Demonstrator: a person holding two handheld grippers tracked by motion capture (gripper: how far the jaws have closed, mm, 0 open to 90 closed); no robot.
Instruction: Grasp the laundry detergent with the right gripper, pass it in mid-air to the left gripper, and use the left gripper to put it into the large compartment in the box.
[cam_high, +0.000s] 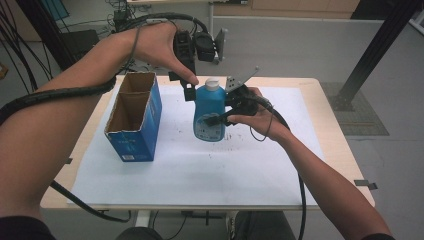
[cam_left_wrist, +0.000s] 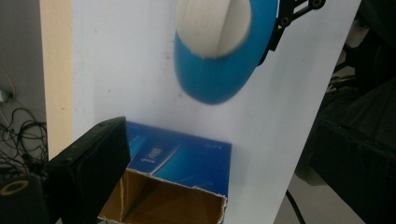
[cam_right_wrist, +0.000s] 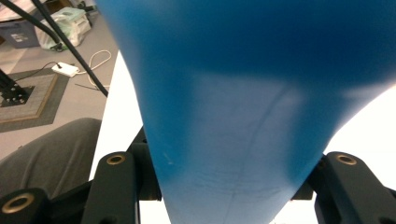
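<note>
- Blue bottle (cam_high: 209, 114): standing upright near the middle of the surface (cam_high: 200, 170), long axis vertical, white cap (cam_high: 212, 84) on top.
- Right gripper (cam_high: 220, 118): clamping the bottle's body from its right side.
- Left gripper (cam_high: 189, 89): hovering at the cap, just up-left of it; opening cannot be judged.
- Open blue box (cam_high: 134, 116): sitting left of the bottle, apart.

I see the bottle (cam_high: 209, 112) standing upright on the paper sheet (cam_high: 200, 165) that covers the table (cam_high: 335, 130), near the table's far edge, about midway between its left and right edges. The open-topped box (cam_high: 134, 117) stands to the bottle's left, apart from it, toward the far left corner. My right gripper (cam_high: 227, 107) is against the bottle's right side; my left gripper (cam_high: 190, 82) is above its cap.
</note>
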